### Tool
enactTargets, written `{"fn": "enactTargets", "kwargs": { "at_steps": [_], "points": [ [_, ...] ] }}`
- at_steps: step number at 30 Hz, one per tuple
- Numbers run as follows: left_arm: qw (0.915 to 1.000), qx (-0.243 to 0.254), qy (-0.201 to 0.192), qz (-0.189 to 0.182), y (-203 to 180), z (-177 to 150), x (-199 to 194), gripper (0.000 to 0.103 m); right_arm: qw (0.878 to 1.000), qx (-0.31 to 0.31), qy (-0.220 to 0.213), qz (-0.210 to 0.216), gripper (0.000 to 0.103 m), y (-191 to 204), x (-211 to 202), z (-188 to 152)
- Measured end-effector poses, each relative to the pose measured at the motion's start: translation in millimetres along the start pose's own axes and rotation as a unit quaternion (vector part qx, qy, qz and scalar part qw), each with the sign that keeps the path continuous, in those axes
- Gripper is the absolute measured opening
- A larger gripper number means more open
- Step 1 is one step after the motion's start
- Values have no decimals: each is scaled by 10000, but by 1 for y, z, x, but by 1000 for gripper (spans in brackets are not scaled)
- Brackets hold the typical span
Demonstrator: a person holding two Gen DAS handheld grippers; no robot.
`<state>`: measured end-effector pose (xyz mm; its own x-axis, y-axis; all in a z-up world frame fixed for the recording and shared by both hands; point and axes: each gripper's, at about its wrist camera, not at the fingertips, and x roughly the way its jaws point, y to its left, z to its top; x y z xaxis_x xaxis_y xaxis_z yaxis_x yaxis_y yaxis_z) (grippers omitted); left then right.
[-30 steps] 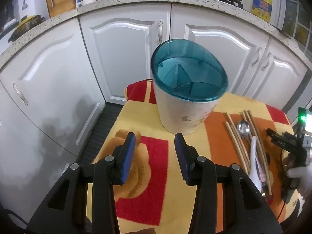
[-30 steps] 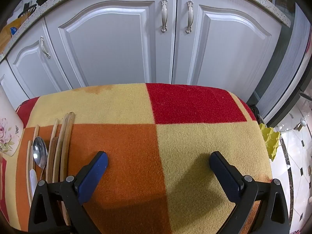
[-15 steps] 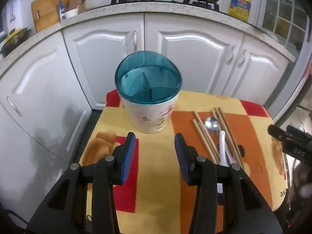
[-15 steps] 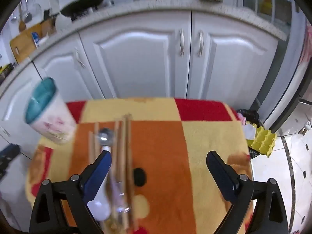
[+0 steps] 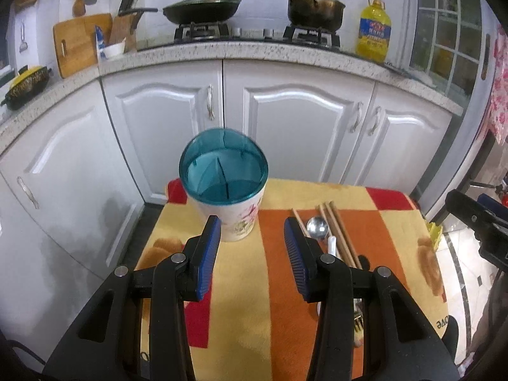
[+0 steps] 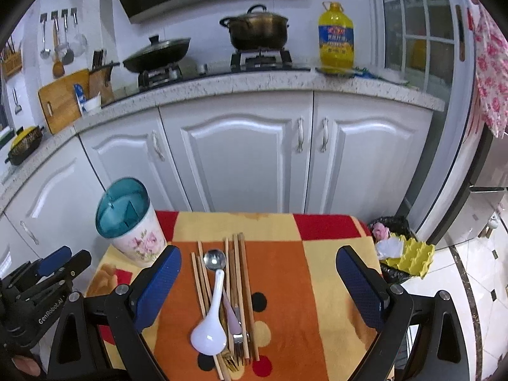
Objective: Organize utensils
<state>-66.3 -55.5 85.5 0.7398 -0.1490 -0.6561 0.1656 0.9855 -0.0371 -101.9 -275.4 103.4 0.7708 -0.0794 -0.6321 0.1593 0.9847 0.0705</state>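
Observation:
A floral utensil holder (image 5: 233,209) (image 6: 135,231) with a teal divided insert stands at the far left of the small table. To its right lie wooden chopsticks (image 6: 243,289) (image 5: 338,228), a metal spoon (image 6: 215,260) (image 5: 317,228), a white ladle-shaped spoon (image 6: 209,327) and forks (image 6: 238,354) in a row. My left gripper (image 5: 252,254) hovers open above the cloth, just in front of the holder, nothing between its fingers. Wide open and empty, my right gripper (image 6: 258,285) hangs high over the utensil row. The left gripper (image 6: 54,266) also shows at the left edge of the right wrist view.
The table wears an orange, yellow and red checked cloth (image 6: 333,285). White cabinets (image 6: 241,158) and a counter with pots and an oil bottle (image 6: 336,36) stand behind. A yellow egg tray (image 6: 409,255) and a rubbish bag lie on the floor at right.
Both grippers have risen and pulled back from the table, so the holder and utensils look smaller and the counter has come into view. Neither gripper's opening has changed.

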Motion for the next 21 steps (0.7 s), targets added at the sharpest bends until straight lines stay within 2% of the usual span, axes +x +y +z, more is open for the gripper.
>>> {"fn": "enactTargets", "kwargs": {
  "at_steps": [4, 21],
  "points": [
    [9998, 29, -187, 35, -1, 6, -10, 41, 9999, -79, -102, -87, 97, 4, -9, 4],
    [9985, 140, -523, 61, -7, 16, -28, 41, 9996, -119, -218, -115, 97, 6, -20, 11]
  ]
}}
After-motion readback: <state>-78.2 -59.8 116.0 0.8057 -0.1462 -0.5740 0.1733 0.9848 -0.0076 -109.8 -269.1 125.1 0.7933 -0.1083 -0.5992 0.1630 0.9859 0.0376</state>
